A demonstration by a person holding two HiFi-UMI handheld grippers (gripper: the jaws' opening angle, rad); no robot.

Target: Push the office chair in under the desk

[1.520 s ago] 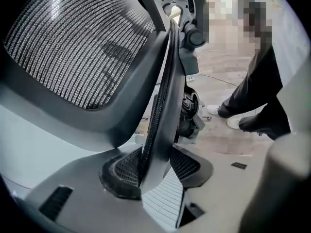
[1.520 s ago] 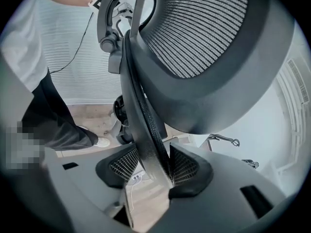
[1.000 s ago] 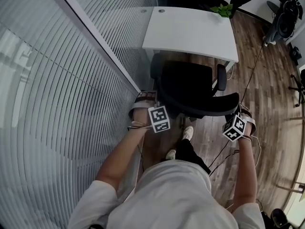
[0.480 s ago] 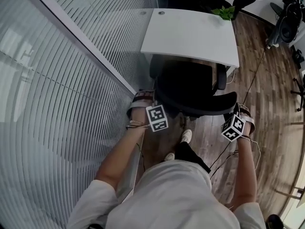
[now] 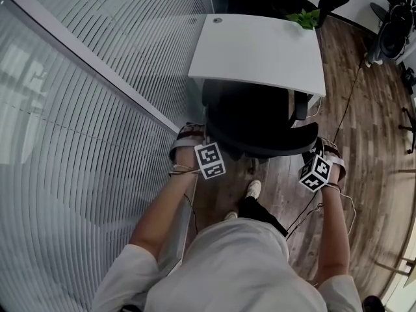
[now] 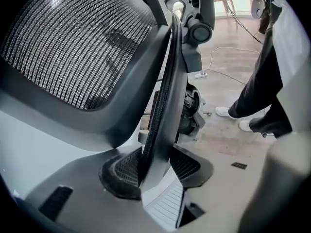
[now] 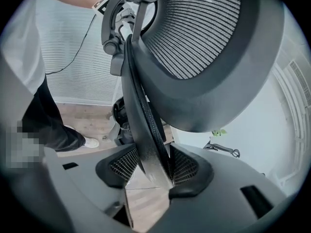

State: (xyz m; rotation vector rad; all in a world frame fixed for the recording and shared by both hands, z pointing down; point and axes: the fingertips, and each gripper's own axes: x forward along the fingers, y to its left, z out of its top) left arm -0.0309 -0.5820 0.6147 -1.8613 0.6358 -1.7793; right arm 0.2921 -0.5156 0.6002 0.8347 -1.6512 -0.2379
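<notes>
The black mesh office chair (image 5: 260, 119) stands with its seat partly under the white desk (image 5: 260, 44). My left gripper (image 5: 207, 140) grips the backrest's left edge, and my right gripper (image 5: 313, 151) grips its right edge. In the left gripper view the backrest rim (image 6: 165, 106) runs down between the jaws of the left gripper (image 6: 155, 166), both pads against it. The right gripper view shows the same: the rim (image 7: 138, 115) is pinched in the right gripper (image 7: 148, 166), with the mesh back (image 7: 204, 47) above.
A glass wall with blinds (image 5: 78, 142) runs close along the left. A cable (image 5: 344, 103) trails over the wood floor at the right. A plant (image 5: 302, 17) and dark chairs stand beyond the desk. The person's shoes (image 5: 253, 188) are just behind the chair.
The chair has rolled forward, further under the desk, and both grippers have moved forward with it, keeping hold of the backrest.
</notes>
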